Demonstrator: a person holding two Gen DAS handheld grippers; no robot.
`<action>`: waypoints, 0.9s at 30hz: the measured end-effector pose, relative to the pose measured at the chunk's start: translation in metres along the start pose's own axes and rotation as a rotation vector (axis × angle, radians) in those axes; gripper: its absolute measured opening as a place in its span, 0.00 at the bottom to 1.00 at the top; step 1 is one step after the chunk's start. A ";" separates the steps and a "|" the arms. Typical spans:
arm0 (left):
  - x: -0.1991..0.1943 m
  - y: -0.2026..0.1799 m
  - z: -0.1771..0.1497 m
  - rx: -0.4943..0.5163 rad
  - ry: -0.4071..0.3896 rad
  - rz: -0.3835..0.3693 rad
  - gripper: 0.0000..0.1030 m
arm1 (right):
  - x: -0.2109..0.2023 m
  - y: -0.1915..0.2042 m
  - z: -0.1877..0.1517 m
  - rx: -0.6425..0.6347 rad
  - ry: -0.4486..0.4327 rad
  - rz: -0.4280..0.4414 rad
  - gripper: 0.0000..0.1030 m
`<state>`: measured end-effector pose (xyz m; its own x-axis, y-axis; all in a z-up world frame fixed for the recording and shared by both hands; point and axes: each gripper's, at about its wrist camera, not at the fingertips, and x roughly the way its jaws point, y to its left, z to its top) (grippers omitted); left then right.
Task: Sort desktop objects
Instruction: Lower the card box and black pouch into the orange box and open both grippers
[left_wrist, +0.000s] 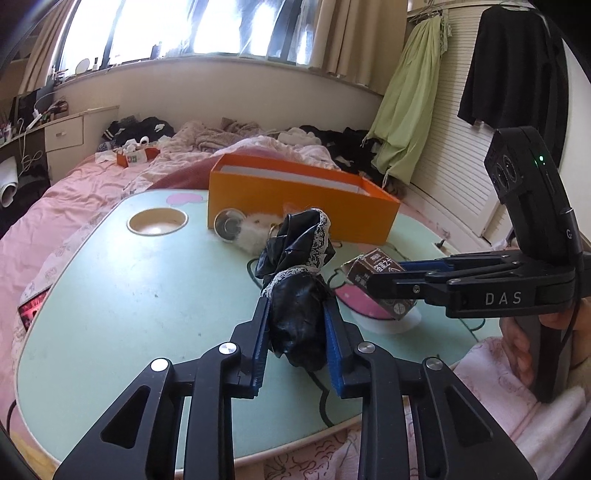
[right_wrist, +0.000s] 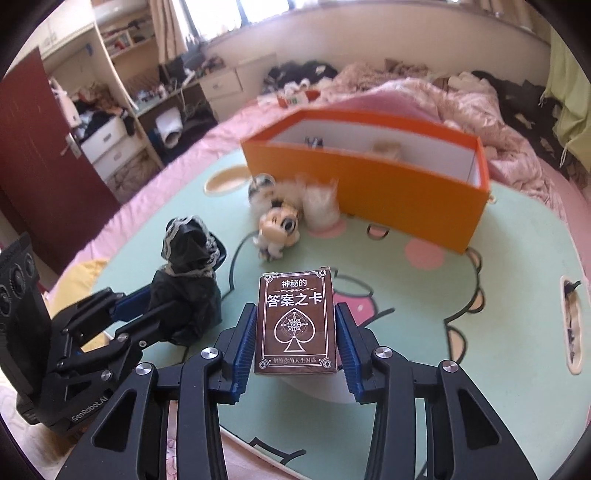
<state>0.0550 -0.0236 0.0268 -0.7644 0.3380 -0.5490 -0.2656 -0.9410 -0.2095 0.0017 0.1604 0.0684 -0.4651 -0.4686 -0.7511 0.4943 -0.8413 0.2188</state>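
1. Left gripper (left_wrist: 295, 325) clenched on black lace-trimmed cloth bundle (left_wrist: 299, 280), in front of orange box (left_wrist: 295, 199).
2. Right gripper (right_wrist: 295, 332) grips brown card deck (right_wrist: 295, 321), nearer than box.
3. Surface: mint cartoon-print table (left_wrist: 129, 295); plush toy (right_wrist: 277, 225) at box's front wall.
4. Room: pink bed (left_wrist: 66, 195) behind box, bright window (left_wrist: 184, 26) beyond.

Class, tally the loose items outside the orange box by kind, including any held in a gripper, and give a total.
Black lace-trimmed fabric bundle: 1
Brown card box: 1
Fluffy toy figure: 1
Clear ball: 1
Total: 4
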 end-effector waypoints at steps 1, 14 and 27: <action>-0.002 0.000 0.004 -0.001 -0.010 -0.004 0.27 | -0.003 -0.002 0.001 0.006 -0.014 -0.001 0.39; 0.021 -0.001 0.108 -0.023 -0.073 -0.053 0.27 | -0.020 -0.043 0.075 0.074 -0.159 -0.054 0.39; 0.131 0.018 0.151 -0.142 0.162 -0.035 0.59 | 0.027 -0.084 0.109 0.178 -0.171 -0.111 0.54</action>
<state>-0.1385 0.0020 0.0730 -0.6486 0.3791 -0.6600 -0.1964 -0.9211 -0.3361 -0.1321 0.1890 0.0980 -0.6342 -0.3968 -0.6636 0.3034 -0.9171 0.2584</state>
